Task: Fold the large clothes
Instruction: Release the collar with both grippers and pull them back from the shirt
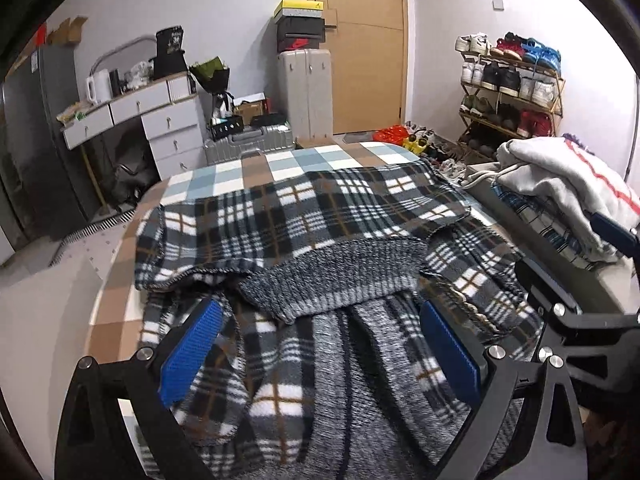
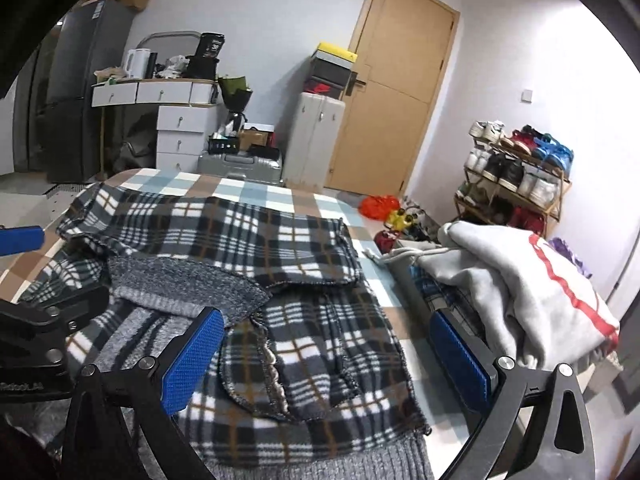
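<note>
Both the left hand-held gripper [image 1: 320, 344] and the right hand-held gripper [image 2: 326, 356] hang spread over the plaid jacket [image 1: 304, 216], grey hoodie [image 2: 520, 280] at 2 o'clock

A jacket [image 1: 304, 220] lies spread on the bed [image 1: 256, 168] before me, its sleeves folded across its middle. To its right, on the bed's edge, sits a pile of clothes [image 2: 520, 284]. Behind the bed stand suitcases [image 1: 306, 92] and a door [image 1: 360, 40]; a dresser [image 1: 152, 120] stands left, a shoe rack [image 1: 516, 92] right.
</note>
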Demonstrator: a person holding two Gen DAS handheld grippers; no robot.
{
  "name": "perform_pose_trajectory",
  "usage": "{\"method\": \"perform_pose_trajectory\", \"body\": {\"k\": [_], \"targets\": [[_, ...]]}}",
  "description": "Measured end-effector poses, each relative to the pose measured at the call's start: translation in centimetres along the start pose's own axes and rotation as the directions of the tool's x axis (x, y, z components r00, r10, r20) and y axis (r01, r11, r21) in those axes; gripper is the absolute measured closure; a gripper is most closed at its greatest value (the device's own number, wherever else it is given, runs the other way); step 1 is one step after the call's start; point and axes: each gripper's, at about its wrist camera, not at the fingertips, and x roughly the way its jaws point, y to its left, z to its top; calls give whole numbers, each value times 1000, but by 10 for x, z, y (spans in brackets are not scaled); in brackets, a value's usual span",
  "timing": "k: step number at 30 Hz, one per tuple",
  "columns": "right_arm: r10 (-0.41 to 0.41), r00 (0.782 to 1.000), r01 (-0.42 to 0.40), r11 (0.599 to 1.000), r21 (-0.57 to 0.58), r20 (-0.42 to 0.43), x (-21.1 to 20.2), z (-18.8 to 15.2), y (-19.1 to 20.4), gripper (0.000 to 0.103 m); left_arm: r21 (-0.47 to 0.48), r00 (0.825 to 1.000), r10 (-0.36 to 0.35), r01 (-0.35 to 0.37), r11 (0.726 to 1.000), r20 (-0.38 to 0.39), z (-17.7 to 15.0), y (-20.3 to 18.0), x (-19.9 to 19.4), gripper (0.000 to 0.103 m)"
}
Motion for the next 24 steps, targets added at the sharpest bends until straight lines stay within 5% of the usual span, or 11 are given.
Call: {"method": "perform_pose_trajectory", "body": {"k": [19,24], "targets": [[83,996,-84,996,25,9,-1,-3,-8,0,-135,1000,17,-19,991,-12,0,21,-8,6],[185,982,-183,980,74,-21,12,-7,-22,0,-139,990,130,-136,981,-54,-4,35,-16,6]]}}
